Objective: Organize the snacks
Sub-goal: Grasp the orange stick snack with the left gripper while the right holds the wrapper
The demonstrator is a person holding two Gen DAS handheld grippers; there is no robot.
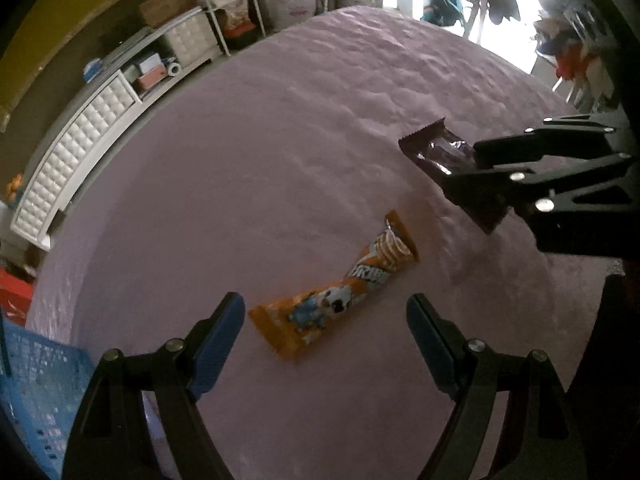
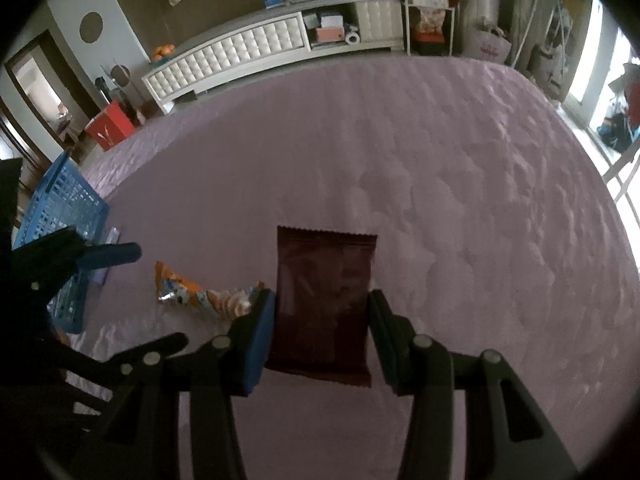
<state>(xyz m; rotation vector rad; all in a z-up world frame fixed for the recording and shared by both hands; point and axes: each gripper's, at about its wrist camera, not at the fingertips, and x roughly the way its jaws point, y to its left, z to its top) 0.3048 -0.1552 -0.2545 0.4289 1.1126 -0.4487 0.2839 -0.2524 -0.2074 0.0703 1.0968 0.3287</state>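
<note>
Right gripper jaws clamp a dark brown packet at frame centre; left gripper jaws gape empty above the orange snack bar (lying on the purple bed).

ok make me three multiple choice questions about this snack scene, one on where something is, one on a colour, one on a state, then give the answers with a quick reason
1. Where does the orange snack packet lie?
A. On the purple bed cover
B. Inside the blue basket
C. On the white cabinet

2. What colour is the packet in the right gripper?
A. Bright green
B. Dark brown
C. White

3. What is the state of the left gripper?
A. Shut on the orange packet
B. Shut with nothing in it
C. Open, with nothing gripped

Answers:
1. A, the packet lies flat on the purple bed cover, clear of the blue basket.
2. B, the dark brown packet sits clamped between the right gripper's pads.
3. C, its fingers stand wide apart, with the orange packet on the cover beyond them, untouched.
</note>
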